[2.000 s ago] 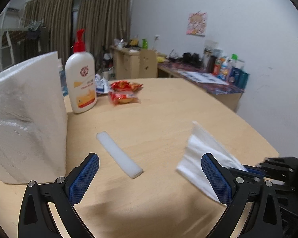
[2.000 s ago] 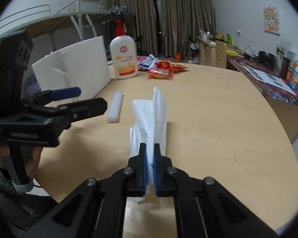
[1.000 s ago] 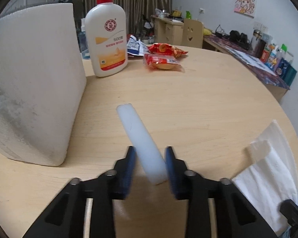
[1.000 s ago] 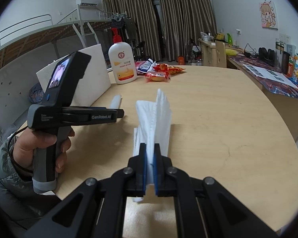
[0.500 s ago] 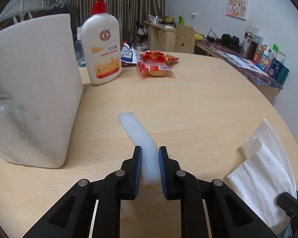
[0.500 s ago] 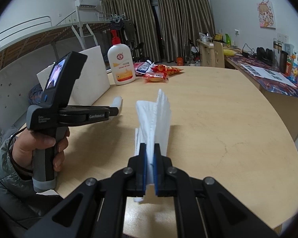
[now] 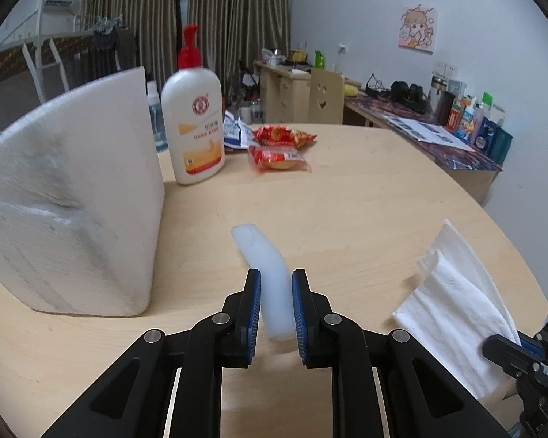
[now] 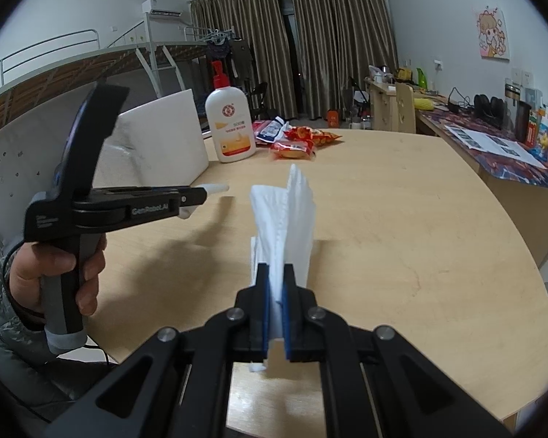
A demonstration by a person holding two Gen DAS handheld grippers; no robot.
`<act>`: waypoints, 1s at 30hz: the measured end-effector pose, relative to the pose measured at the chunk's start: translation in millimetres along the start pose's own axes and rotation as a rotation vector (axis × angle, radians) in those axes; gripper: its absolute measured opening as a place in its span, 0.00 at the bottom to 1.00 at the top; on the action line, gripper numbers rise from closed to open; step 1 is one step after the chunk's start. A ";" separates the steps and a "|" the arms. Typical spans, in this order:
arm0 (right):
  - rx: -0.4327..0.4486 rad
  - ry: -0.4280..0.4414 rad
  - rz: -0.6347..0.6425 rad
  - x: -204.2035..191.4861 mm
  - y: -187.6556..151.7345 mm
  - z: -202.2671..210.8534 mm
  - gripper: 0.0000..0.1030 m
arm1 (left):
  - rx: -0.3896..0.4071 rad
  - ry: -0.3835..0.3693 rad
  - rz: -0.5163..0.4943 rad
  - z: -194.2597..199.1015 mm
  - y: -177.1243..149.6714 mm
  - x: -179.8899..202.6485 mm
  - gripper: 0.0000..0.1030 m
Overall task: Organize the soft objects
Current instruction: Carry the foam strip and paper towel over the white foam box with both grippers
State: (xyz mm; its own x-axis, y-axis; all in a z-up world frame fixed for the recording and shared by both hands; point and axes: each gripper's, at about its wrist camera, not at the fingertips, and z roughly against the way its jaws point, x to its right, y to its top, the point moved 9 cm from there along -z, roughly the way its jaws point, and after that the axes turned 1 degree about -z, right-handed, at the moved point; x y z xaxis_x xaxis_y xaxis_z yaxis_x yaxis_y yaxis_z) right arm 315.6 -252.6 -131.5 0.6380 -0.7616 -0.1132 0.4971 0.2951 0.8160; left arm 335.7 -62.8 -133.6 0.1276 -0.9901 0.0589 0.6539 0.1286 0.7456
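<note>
My left gripper (image 7: 276,303) is shut on a white foam strip (image 7: 265,266) and holds it lifted above the wooden table (image 7: 347,204); the strip's far end droops forward. In the right wrist view the left gripper (image 8: 197,194) shows at left with the strip's tip (image 8: 217,187) sticking out. My right gripper (image 8: 275,292) is shut on a folded white paper towel (image 8: 288,215), held upright over the table. The towel also shows at the right of the left wrist view (image 7: 456,292).
A large white foam block (image 7: 73,211) stands at the table's left. Behind it stand a white lotion bottle with a red pump (image 7: 193,124) and red snack packets (image 7: 277,146). A cluttered desk (image 7: 438,135) lines the right wall.
My left gripper closed on the foam strip and lifted it off the table. My right gripper kept holding the paper towel and barely moved.
</note>
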 end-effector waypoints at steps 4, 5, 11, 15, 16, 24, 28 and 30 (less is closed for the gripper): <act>0.007 0.002 0.004 -4.1 2.0 2.2 0.08 | 0.036 0.002 -0.011 14.5 4.0 -2.3 0.18; 0.009 0.001 0.005 -5.4 2.5 3.1 0.08 | 0.047 -0.002 -0.011 18.8 5.3 -3.0 0.18; 0.027 0.002 0.003 -12.5 7.4 7.3 0.08 | 0.116 -0.003 -0.023 45.1 13.2 -8.4 0.18; 0.035 0.006 0.008 -18.8 10.4 8.1 0.08 | 0.154 -0.009 -0.039 64.7 15.0 -12.1 0.18; 0.037 0.008 0.011 -21.8 11.0 8.4 0.08 | 0.165 -0.013 -0.044 69.4 14.9 -12.3 0.18; 0.063 0.012 -0.010 -32.9 19.4 8.8 0.08 | 0.281 -0.071 -0.081 114.0 17.6 -28.6 0.18; 0.082 0.015 0.000 -47.5 26.1 12.0 0.08 | 0.312 -0.076 -0.084 130.4 16.4 -43.3 0.18; 0.091 0.021 0.008 -55.8 29.1 13.8 0.08 | 0.336 -0.074 -0.082 141.0 15.9 -52.5 0.18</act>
State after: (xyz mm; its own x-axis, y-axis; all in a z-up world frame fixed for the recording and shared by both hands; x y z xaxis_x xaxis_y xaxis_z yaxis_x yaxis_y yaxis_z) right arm 286.3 -209.4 -93.6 0.6545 -0.7468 -0.1180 0.4373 0.2466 0.8649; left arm 234.2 -16.8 -31.3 0.0222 -0.9993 0.0287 0.3761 0.0350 0.9259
